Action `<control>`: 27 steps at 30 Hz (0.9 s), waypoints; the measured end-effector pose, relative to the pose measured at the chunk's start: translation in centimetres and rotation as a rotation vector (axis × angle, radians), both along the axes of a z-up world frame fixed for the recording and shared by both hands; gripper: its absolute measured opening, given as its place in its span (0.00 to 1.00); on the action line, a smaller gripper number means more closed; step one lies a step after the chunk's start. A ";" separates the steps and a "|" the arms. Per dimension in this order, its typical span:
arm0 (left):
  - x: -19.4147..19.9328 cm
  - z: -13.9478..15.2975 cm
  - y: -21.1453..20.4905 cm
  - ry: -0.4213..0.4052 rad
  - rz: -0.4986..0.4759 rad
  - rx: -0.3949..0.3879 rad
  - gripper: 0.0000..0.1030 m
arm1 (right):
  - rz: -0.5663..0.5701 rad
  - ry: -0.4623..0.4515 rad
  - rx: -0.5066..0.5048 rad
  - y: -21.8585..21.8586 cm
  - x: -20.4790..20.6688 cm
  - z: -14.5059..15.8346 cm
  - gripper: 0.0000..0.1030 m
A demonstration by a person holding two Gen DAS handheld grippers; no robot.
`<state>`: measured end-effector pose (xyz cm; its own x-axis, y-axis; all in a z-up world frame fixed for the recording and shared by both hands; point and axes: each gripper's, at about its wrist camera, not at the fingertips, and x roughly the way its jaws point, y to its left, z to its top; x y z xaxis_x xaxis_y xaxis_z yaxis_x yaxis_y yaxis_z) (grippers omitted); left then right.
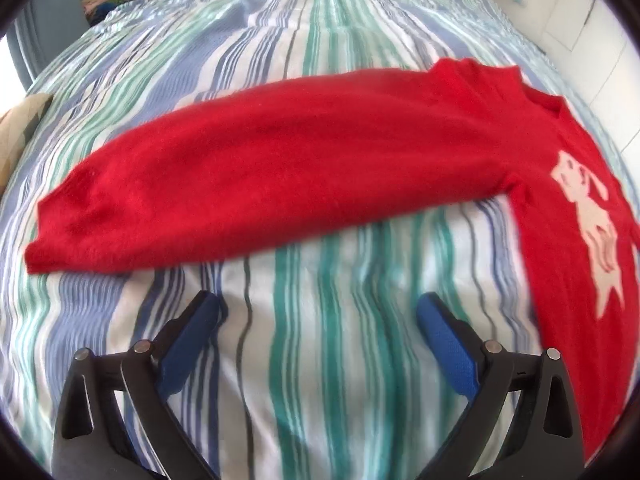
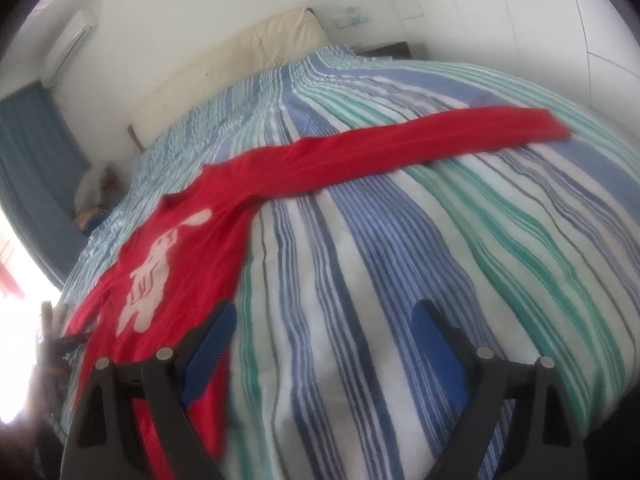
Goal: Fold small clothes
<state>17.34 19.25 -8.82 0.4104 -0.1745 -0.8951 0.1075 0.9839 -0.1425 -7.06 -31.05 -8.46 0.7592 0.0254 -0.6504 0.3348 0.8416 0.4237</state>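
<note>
Left wrist view: the sweater (image 1: 280, 168) sleeve lies crosswise at 12 o'clock, just beyond your left gripper (image 1: 318, 312). Both grippers' fingers are wide open and empty, and your right gripper (image 2: 324, 320) has the sweater's body at 10 o'clock.

Home bedroom: bed with striped duvet (image 2: 360, 240), cream headboard (image 2: 240, 56), wall air conditioner (image 2: 70, 38), blue curtain (image 2: 32, 152).

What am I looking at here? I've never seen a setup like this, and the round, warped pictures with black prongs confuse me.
No robot here: a person holds a two-finger tool in each hand, each with a fisheye camera looking along its fingers, hence the warping. One picture comes from the left tool, the other from the right tool. Both are open and hold nothing. On the striped bedcover lies a red sweater with a white animal figure, its sleeves spread out. Folding has not begun.
</note>
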 end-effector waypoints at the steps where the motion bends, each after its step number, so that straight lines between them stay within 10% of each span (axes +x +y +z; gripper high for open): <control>1: -2.2 1.0 0.1 -0.002 -0.005 -0.095 0.95 | 0.048 0.007 0.045 0.2 -0.3 0.2 0.86; 5: -10.9 1.6 -3.2 0.090 -0.150 -0.401 0.96 | 0.276 0.063 0.249 2.8 -2.2 0.2 0.86; 10: -16.1 1.3 -9.9 0.035 -0.271 -0.251 0.81 | 0.456 0.175 0.298 7.7 -1.3 -2.1 0.76; 13: -16.1 0.7 -10.7 0.072 -0.264 -0.296 0.30 | 0.493 0.201 0.318 8.9 0.0 -3.3 0.54; 14: -15.8 0.2 -10.3 0.109 -0.248 -0.329 0.09 | 0.492 0.218 0.308 9.0 0.3 -3.4 0.19; 15: -15.8 -0.1 -9.6 0.134 -0.223 -0.374 0.08 | 0.483 0.235 0.296 8.8 0.4 -3.4 0.04; 22: -16.6 -0.7 -8.7 0.151 -0.164 -0.318 0.08 | 0.385 0.331 0.173 7.2 -1.8 -2.4 0.03; 27: -16.9 0.3 -9.9 0.084 -0.203 -0.255 0.32 | 0.379 0.333 0.168 6.9 -1.2 -3.5 0.04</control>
